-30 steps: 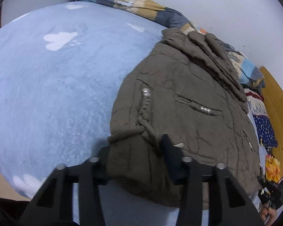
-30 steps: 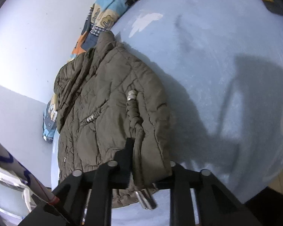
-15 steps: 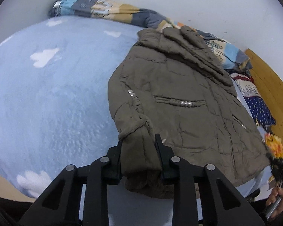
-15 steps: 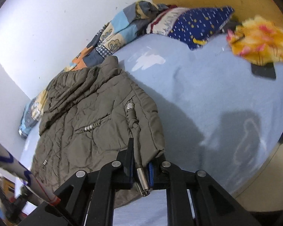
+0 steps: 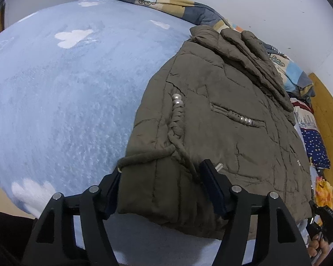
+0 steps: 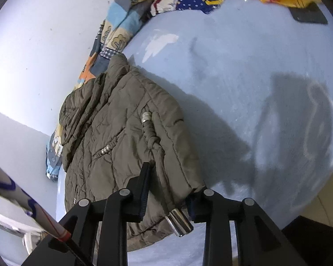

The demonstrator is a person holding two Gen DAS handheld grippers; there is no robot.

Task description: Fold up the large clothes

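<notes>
On the blue blanket (image 5: 66,102), right of centre, the olive jacket (image 5: 222,122) lies folded narrow, while left gripper (image 5: 162,186) and right gripper (image 6: 168,190) have just opened, hem loosely between their jaws; further folding seems left.

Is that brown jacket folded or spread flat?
Folded: the jacket lies doubled on the blue blanket, sleeves tucked out of sight.

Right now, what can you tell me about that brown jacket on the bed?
The jacket is olive-brown, quilted and puffy, lying folded on the pale blue blanket, collar toward the wall. A braided drawstring with silver beads ends in a metal tip; pearly beads trim a pocket. The left gripper and right gripper straddle its near hem, jaws having just opened, no longer pinching.
</notes>
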